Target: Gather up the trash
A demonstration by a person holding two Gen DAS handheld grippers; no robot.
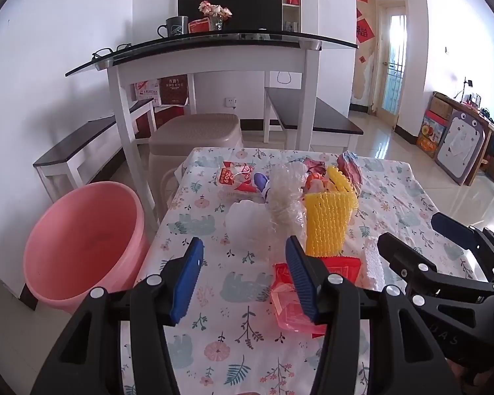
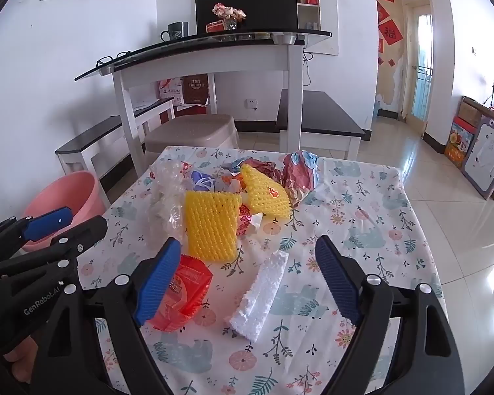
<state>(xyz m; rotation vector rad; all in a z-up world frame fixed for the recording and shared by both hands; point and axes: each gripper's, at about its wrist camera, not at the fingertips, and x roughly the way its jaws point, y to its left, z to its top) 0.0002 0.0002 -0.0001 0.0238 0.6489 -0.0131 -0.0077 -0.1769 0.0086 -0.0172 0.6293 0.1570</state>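
Trash lies on the floral tablecloth [image 1: 214, 345] [image 2: 378, 230]: yellow foam netting [image 1: 327, 222] [image 2: 212, 227], a second yellow net [image 2: 265, 191], a red plastic wrapper [image 1: 285, 299] [image 2: 184, 293], a white foam strip [image 2: 260, 296] [image 1: 372, 263], crumpled clear plastic [image 1: 285, 194] [image 2: 168, 197] and coloured wrappers [image 2: 299, 171]. My left gripper [image 1: 243, 279] is open and empty over the table's left part, its right finger over the red wrapper. My right gripper [image 2: 247, 279] is open and empty, with the foam strip between its fingers' line of sight. A pink basin [image 1: 82, 247] [image 2: 62, 197] stands on the floor left of the table.
A beige plastic stool [image 1: 194, 138] [image 2: 191, 131] stands behind the table. Beyond it is a white glass-topped desk [image 1: 214, 62] with a mug and flowers, and dark benches [image 1: 313, 115]. Tiled floor [image 2: 461, 214] lies to the right.
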